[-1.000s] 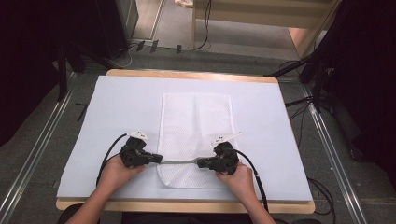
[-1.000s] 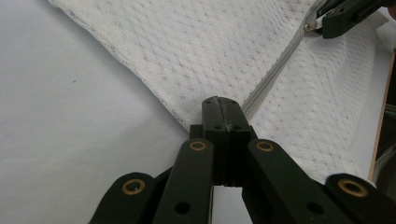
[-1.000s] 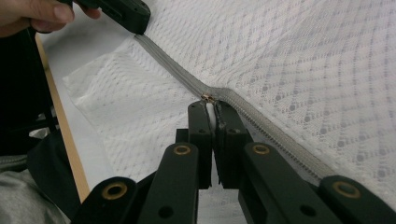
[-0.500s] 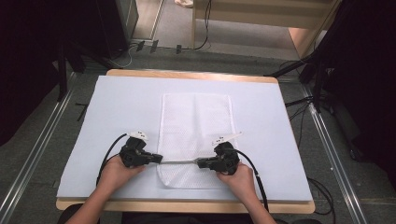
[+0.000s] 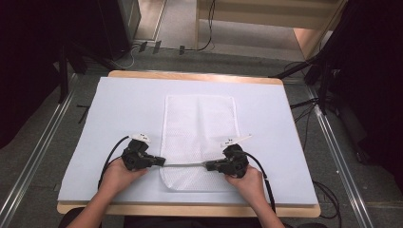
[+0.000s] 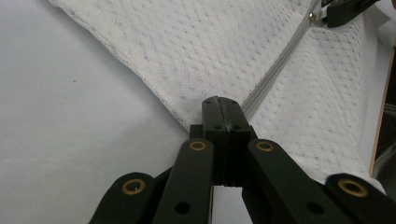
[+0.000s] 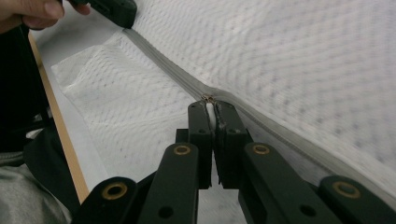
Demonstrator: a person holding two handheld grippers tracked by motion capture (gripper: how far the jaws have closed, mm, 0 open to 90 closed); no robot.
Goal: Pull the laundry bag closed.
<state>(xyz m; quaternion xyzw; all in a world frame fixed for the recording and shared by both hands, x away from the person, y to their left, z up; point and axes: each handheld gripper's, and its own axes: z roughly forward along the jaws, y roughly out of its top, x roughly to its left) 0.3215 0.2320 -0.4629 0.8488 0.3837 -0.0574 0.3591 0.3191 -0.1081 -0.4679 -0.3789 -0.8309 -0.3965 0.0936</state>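
A white mesh bag (image 5: pixel 199 137) is laid flat on a pale blue mat (image 5: pixel 119 109), near the middle of the mat and reaching toward its near edge. A grey zipper (image 5: pixel 185 165) is seen running across the lower part of the bag, from one side toward the other. In the right gripper view the zipper (image 7: pixel 187 84) is shown as a grey band crossing the mesh diagonally, with a small metal slider at the point where the jaws meet.

The left gripper (image 5: pixel 159 162) is held at the left end of the zipper, its jaws pressed together on the bag's edge there; in the left gripper view the closed tips (image 6: pixel 223 106) are seen pinching the mesh where the zipper (image 6: pixel 275 70) begins. The right gripper (image 5: pixel 209 166) is held near the right end of the zipper, its jaws pressed together on the white pull tab (image 7: pixel 211 114) at the slider. The stretch of zipper between the two grippers is drawn straight.

Each gripper is held in one hand (image 5: pixel 119 173), with a black cable trailing back from it. The mat is carried by a wooden table (image 5: pixel 190 76), whose edge is visible along the far and near sides.
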